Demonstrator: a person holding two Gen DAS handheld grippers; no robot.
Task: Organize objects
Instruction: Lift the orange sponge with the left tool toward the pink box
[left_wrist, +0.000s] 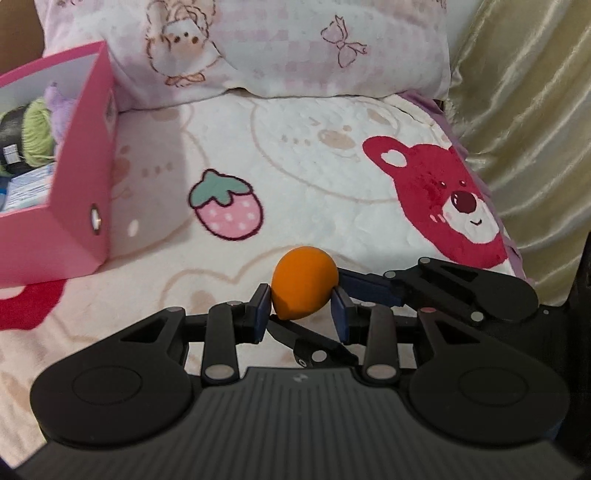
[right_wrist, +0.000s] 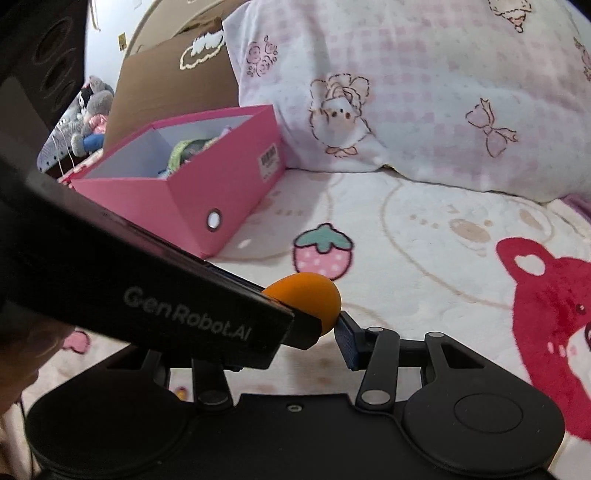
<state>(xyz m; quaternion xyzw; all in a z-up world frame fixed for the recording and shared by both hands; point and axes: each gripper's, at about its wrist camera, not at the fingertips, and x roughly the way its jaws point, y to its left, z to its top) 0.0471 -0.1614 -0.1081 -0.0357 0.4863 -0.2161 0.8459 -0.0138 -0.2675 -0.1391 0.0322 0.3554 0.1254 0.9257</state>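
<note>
The left gripper (left_wrist: 303, 312) clamps its blue pads on an orange egg-shaped sponge (left_wrist: 303, 286) above the blanket (left_wrist: 332, 177), the right gripper (right_wrist: 325, 332) also touching it, grip unclear.

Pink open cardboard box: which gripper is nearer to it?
Left. The left gripper, holding the orange egg-shaped sponge, sits just right of the pink box; the right gripper lies farther right.

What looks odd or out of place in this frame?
Both grippers meet at one orange egg-shaped sponge: the left hand-held gripper pinches it while the right hand-held gripper also touches it, above the blanket. The pink box sits upright, nothing spilled.
</note>
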